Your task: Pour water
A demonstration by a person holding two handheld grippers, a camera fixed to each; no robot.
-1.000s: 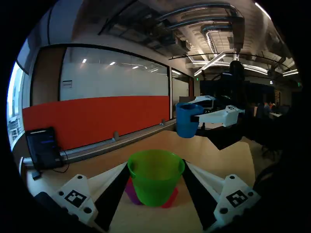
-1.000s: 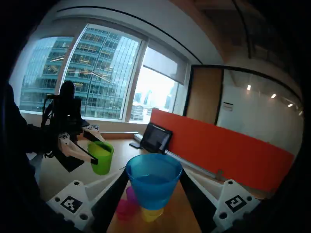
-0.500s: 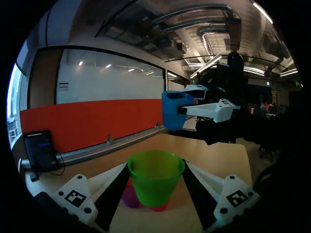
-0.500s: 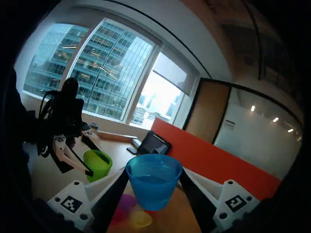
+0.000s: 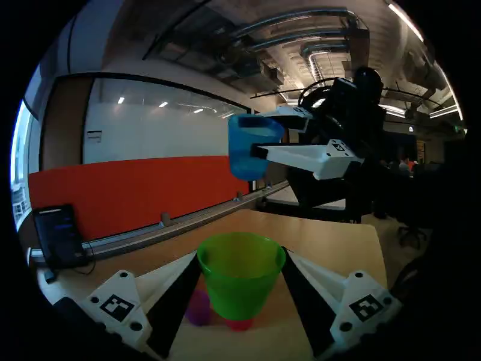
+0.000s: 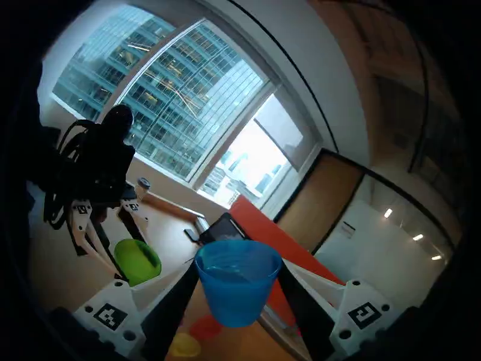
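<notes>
Left gripper view: the left hand-held gripper (image 5: 242, 265) pinches the green cup (image 5: 242, 286), probably light and slippery, by its side walls above the surface (image 5: 324, 231); the far blue cup (image 5: 249, 147) has risen. Right gripper view: the right hand-held gripper (image 6: 238, 283) pinches the water-holding blue cup, tilted further toward the green cup, left.

Beyond and above the empty cup (image 5: 242, 274), the water cup (image 5: 246, 147); small cups (image 5: 198, 307) on the table (image 5: 324, 231) beneath.
</notes>
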